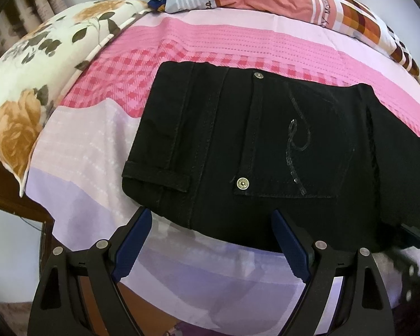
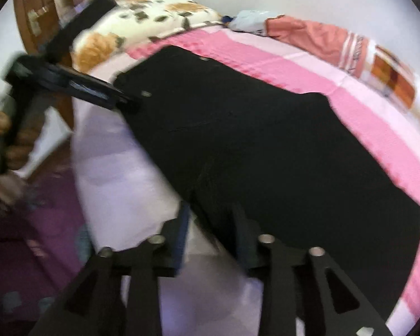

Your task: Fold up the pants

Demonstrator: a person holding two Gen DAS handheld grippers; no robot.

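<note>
**Black pants flat on the bed, both claws at the near edge**

The black pants [image 1: 266, 145] lie spread on the pink and lilac bedsheet [image 1: 78, 173], waist end toward the left gripper's side. The left wrist view shows a back pocket [image 1: 291, 140] with a curling sequin design, two metal rivets [image 1: 242, 182] at the pocket corners, and a belt loop [image 1: 159, 177] at the waistband. In the right wrist view the pants [image 2: 266, 154] run as one long dark shape diagonally across the sheet [image 2: 120, 173], the fabric mostly smooth; this view is blurred, so finer folds cannot be told.

The left gripper [image 1: 211, 215] sits at the near edge of the pants, its blue-padded fingers [image 1: 131, 246] spread wide, with nothing between them but sheet and the hem of the cloth. From the right wrist view it [image 2: 120, 98] appears at the waist corner, just touching or just beside the fabric.

The right gripper [image 2: 210, 212] is at the near edge farther along the leg, its fingers [image 2: 182, 229] parted moderately with the pants edge between them; whether the pads are pressing the cloth cannot be told.

A floral pillow [image 1: 28, 89] lies at the head of the bed, and a folded orange patterned quilt [image 1: 294, 2] lies along the far side.
</note>
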